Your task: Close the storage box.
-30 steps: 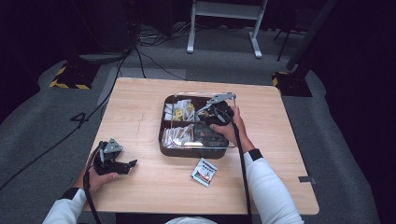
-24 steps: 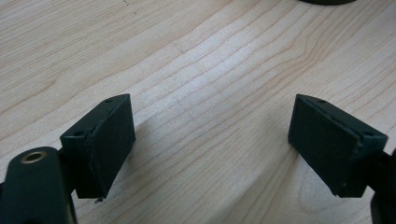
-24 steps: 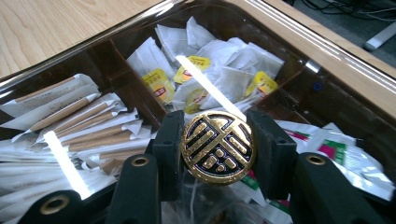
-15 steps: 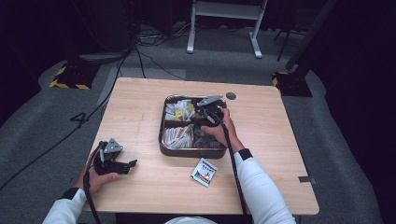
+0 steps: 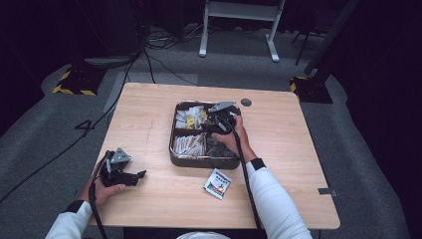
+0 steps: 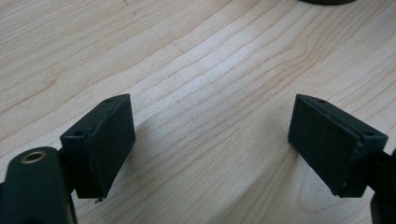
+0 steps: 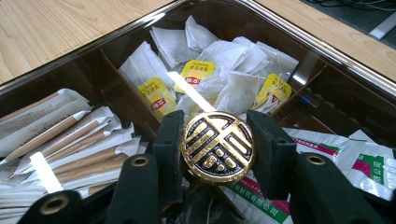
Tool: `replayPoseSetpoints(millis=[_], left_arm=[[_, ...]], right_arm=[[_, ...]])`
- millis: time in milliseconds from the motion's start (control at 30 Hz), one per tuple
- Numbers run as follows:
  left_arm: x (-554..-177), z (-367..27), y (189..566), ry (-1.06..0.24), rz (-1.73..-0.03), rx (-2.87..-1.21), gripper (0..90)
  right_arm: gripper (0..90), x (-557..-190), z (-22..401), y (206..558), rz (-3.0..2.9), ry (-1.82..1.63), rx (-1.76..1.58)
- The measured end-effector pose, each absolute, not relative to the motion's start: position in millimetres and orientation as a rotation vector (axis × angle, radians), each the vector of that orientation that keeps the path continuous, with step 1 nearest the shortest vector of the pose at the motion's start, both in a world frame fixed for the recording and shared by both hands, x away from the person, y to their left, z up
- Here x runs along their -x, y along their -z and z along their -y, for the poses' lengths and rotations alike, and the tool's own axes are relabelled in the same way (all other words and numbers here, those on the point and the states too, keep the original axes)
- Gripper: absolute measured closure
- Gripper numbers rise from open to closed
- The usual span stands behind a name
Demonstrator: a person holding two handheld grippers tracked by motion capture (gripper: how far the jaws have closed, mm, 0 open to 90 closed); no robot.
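Observation:
My right gripper [image 7: 217, 127] is shut on a round gold-and-black embossed disc [image 7: 218, 148], gripped at its two sides. It hangs low over the dark compartment tray [image 7: 280, 19], just short of the tea bags [image 7: 224, 60]. From above, the right gripper [image 5: 216, 124] sits over the middle of the tray [image 5: 199, 163], with the hand behind it. Near the table's front left, my left gripper [image 5: 135, 176] rests in the person's hand. Its jaws [image 6: 212, 140] stand wide open over bare wood with nothing between them.
The tray holds yellow-tagged tea bags [image 5: 191, 117], paper-wrapped sticks [image 7: 56, 135] and green-and-white sachets [image 7: 369, 163]. One loose sachet [image 5: 217, 183] lies on the table in front of the tray. A small dark round cap [image 5: 246, 102] sits behind the tray.
My right gripper has shifted left across the tray and a little lower, still holding the disc. The left gripper has stayed where it was.

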State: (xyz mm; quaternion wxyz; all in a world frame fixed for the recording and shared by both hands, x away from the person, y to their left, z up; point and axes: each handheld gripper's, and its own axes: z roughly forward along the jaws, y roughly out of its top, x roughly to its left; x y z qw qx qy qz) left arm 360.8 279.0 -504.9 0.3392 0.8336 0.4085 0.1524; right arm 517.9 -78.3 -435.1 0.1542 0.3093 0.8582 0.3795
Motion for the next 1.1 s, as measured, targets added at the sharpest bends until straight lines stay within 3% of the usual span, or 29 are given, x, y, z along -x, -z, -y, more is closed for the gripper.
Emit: replayPoseSetpoints(millis=[900,1100], left_arm=[[-360.7,-279.0,504.9,-0.397,-1.064,-2.171,15.1],[-360.7,-278.9,505.0,-0.398,-1.064,-2.17,15.1]], right_arm=[[55.5,-519.1,80.4,437.1,-2.482,-1.128,-0.925],[59.0,-517.5,82.0,435.5,-2.484,-1.097,-0.89]])
